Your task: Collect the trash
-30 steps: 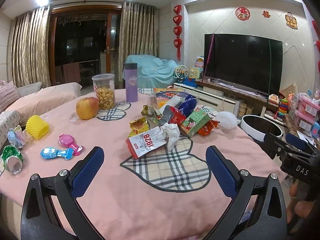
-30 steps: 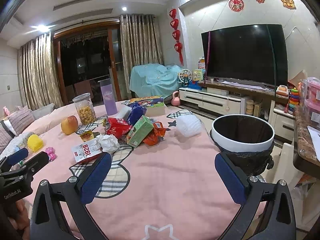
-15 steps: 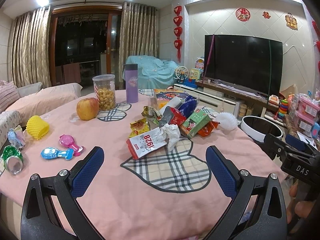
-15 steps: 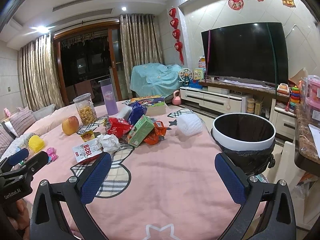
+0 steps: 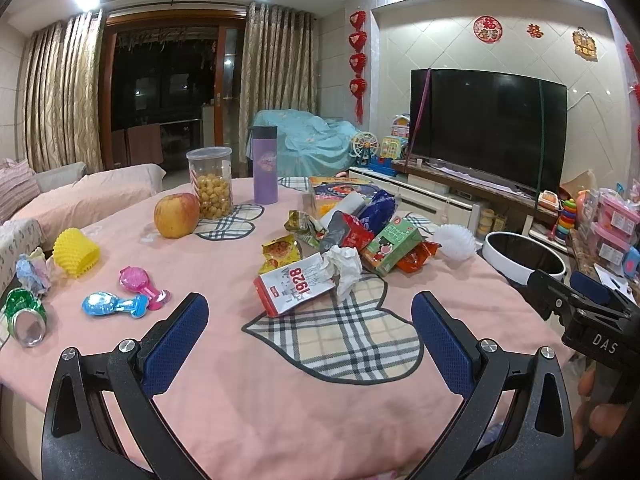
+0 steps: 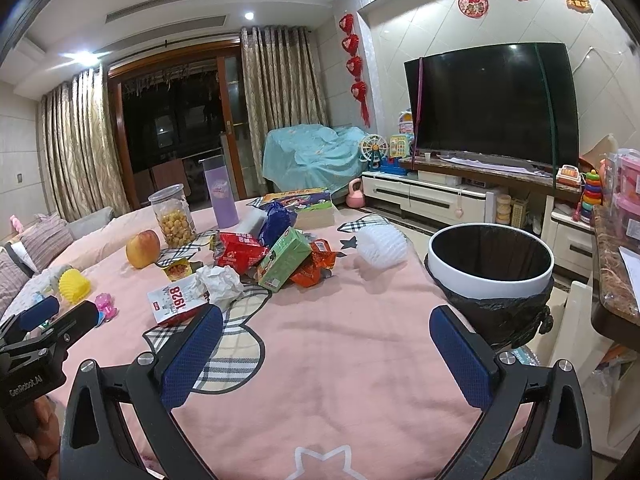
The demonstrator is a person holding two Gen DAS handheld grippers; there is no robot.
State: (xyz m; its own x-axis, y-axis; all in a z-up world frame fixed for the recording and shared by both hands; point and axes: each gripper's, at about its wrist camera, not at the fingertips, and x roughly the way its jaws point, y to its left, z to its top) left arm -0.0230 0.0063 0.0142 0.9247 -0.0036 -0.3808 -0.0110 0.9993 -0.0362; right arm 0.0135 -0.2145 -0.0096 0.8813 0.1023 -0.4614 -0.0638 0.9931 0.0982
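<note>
A pile of trash lies mid-table on the pink cloth: a white-and-red "1928" carton [image 5: 294,289] [image 6: 176,300], a crumpled tissue [image 5: 344,268] [image 6: 221,282], a green box [image 5: 394,245] [image 6: 284,258], red and orange wrappers [image 6: 314,268] and a blue bag [image 6: 276,220]. A white-rimmed bin with a black liner [image 6: 490,268] [image 5: 524,258] stands beside the table's right edge. My left gripper [image 5: 310,322] is open and empty, short of the carton. My right gripper [image 6: 326,338] is open and empty above bare cloth, left of the bin.
An apple [image 5: 176,216], a snack jar [image 5: 210,188] and a purple flask [image 5: 264,164] stand at the back. A yellow foam net [image 5: 76,254], foil toys [image 5: 116,306] and a crushed can [image 5: 24,318] lie at the left. A white foam net [image 6: 380,246] lies near the bin.
Both views have shifted only slightly; the grippers stay open and nothing on the table has moved.
</note>
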